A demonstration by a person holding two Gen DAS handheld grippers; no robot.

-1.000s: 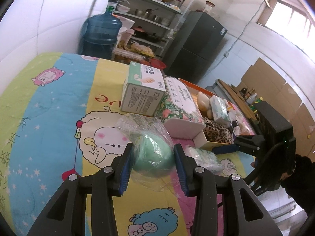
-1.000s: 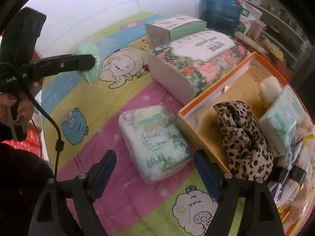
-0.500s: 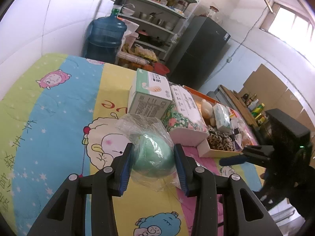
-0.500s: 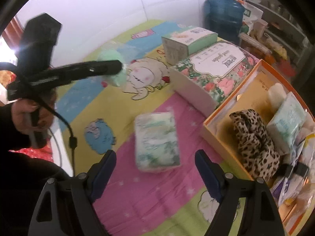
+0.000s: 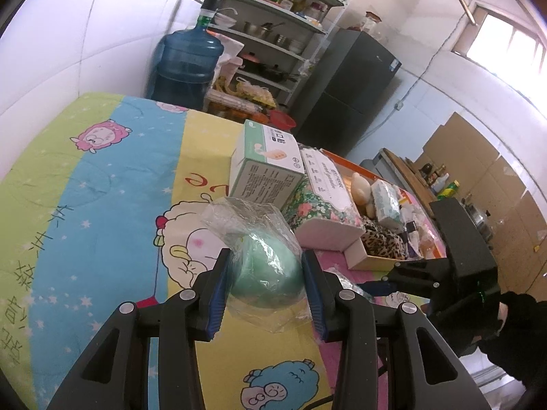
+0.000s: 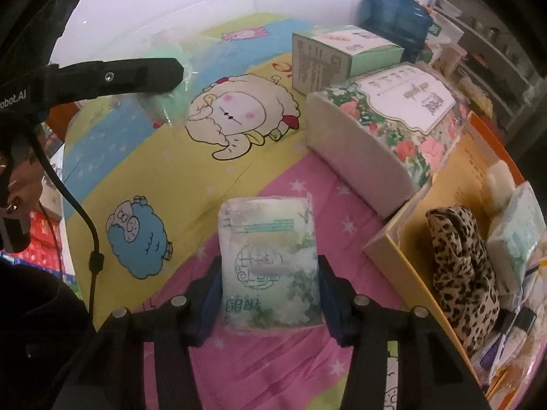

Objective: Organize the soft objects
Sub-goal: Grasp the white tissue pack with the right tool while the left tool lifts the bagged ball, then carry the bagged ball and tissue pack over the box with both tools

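Left gripper (image 5: 265,275) clamping bagged green sponge (image 5: 266,273)

Window (image 5: 502,44) glare, fisheye-warped edges, slight blur

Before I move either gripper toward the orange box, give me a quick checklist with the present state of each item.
1. Left gripper shut on the green sponge in its plastic bag: ok, both blue pads press its sides.
2. Sponge off the blanket: ok, the right wrist view shows it held in the air.
3. Right gripper around the tissue pack: ok, a finger on each side.
4. Firm grip on the pack: cannot tell; pads look in contact, but it lies on the blanket.
5. Free space in the orange box: ok, bare floor beside the leopard-print cloth.
6. Floral tissue package out of the path: not ok, it lies against the box.
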